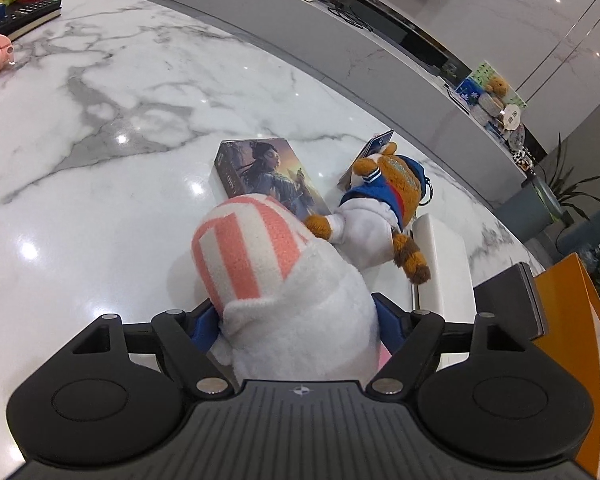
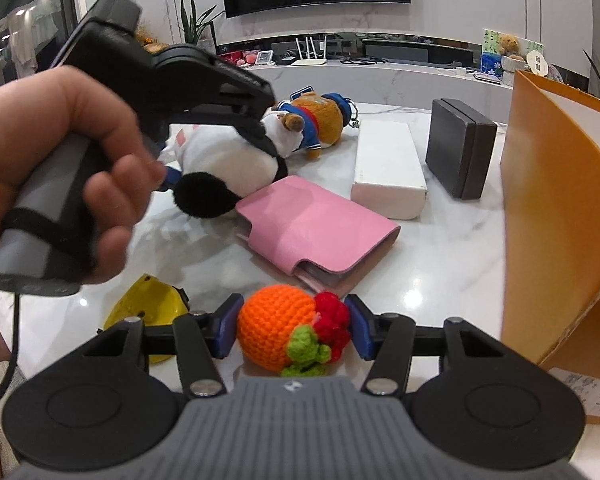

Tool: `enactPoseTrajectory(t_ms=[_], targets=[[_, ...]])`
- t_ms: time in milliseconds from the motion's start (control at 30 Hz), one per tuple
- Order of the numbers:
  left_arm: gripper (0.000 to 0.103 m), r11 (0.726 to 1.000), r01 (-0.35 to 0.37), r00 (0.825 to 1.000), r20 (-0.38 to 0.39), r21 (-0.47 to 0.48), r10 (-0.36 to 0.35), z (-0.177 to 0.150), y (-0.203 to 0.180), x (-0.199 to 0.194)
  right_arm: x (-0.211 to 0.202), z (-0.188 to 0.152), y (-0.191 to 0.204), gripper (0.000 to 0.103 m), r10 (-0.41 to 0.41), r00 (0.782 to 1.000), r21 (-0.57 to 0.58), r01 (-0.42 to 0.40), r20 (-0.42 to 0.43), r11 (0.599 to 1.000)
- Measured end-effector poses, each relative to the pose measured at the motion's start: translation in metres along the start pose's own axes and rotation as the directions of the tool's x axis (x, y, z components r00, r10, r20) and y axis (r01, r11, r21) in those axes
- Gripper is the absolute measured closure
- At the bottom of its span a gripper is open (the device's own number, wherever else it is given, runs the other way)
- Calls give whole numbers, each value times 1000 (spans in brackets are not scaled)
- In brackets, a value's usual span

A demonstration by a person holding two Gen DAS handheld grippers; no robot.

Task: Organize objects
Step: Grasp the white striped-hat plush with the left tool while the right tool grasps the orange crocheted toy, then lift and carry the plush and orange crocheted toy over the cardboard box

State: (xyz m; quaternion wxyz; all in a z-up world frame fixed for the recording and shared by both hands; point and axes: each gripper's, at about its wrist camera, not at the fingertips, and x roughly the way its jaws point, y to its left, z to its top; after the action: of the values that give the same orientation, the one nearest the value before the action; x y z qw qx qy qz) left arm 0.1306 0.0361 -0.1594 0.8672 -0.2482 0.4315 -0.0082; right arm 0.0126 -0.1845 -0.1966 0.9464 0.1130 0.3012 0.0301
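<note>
Two soft toys are up off the white marble table (image 2: 440,248)! The left gripper (image 1: 296,320) squeezes the white plush with pink-striped knit (image 1: 284,280); the right gripper (image 2: 292,326) is clamped on the orange crocheted fruit (image 2: 276,326). Both look light and squashy, so mid-body holds should suit.

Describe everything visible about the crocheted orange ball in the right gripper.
The crocheted orange ball is a round yarn toy, bright orange, with a bumpy red crocheted cluster and a green leaf-like piece on its right and lower side. It sits between the blue-padded jaws of the right gripper, which close on it from both sides. Whether it rests on the white marble table cannot be told.
</note>
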Motion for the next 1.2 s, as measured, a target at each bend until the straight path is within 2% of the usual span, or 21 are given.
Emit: enactPoseTrajectory(t_ms=[200, 400, 800, 1200], targets=[[16, 1000, 9, 1000, -7, 3, -9, -4, 7, -10, 0, 1, -5, 46, -11, 1000, 22, 11, 2, 1000], [17, 999, 19, 1000, 12, 27, -19, -1, 7, -30, -7, 4, -2, 47, -13, 1000, -3, 13, 27, 1000], [19, 990, 47, 997, 58, 135, -55, 6, -13, -71, -30, 15, 0, 47, -31, 996, -36, 34, 89, 999], [19, 964, 61, 992, 92, 257, -88, 4, -42, -101, -57, 35, -10, 47, -41, 989, 3, 41, 141, 999]])
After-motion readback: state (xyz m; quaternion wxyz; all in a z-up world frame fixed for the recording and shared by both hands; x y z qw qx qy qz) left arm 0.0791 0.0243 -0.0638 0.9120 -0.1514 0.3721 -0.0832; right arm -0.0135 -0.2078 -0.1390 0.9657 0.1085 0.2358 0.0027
